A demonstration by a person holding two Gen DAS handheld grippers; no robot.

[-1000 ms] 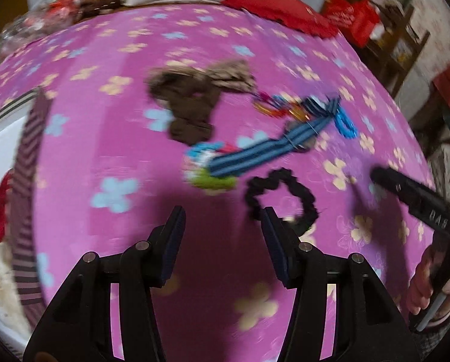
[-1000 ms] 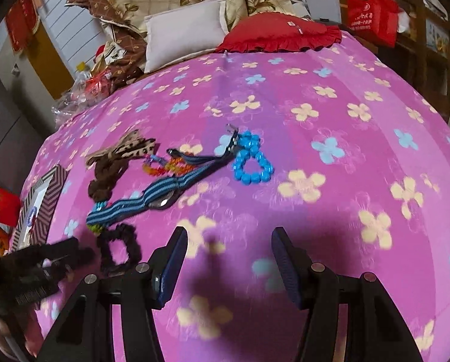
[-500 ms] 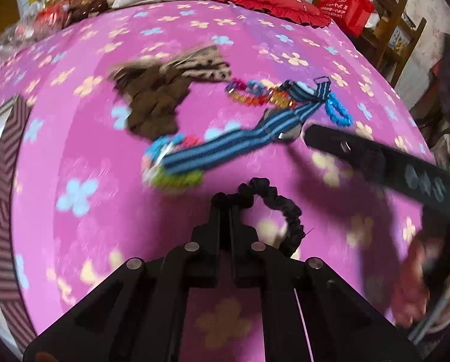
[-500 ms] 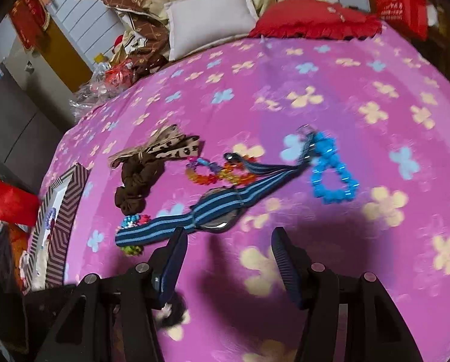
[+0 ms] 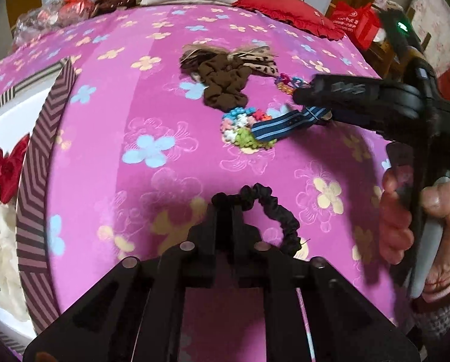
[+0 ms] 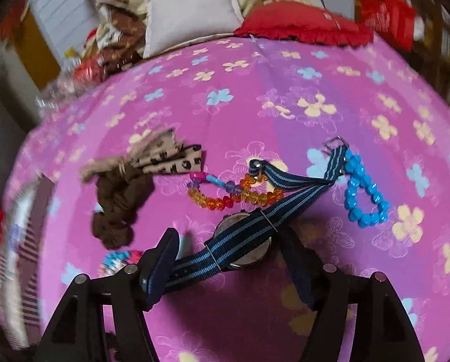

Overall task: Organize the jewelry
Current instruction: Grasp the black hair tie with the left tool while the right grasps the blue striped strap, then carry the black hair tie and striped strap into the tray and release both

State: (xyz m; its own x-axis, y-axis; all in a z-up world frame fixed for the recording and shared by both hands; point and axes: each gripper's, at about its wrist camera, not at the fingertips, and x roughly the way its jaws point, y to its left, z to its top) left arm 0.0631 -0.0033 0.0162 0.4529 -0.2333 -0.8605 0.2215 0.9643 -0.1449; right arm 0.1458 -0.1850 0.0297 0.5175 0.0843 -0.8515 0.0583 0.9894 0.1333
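My left tongs (image 5: 225, 208) have just closed on the black hair tie (image 5: 280, 220) at lower centre; right tongs (image 6: 229, 259), spread, moved around the striped watch (image 6: 243, 244), next for the box (image 5: 41, 181) at left

Red cushion (image 6: 303, 31), perhaps grey pillow (image 6: 191, 16)

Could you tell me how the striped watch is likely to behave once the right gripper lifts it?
The blue striped watch has a fabric band lying limp and bent, so its ends will probably droop. Its metal case looks like the heaviest part, so it may swing below the open right gripper. The band crosses the orange bead bracelet and may drag it.
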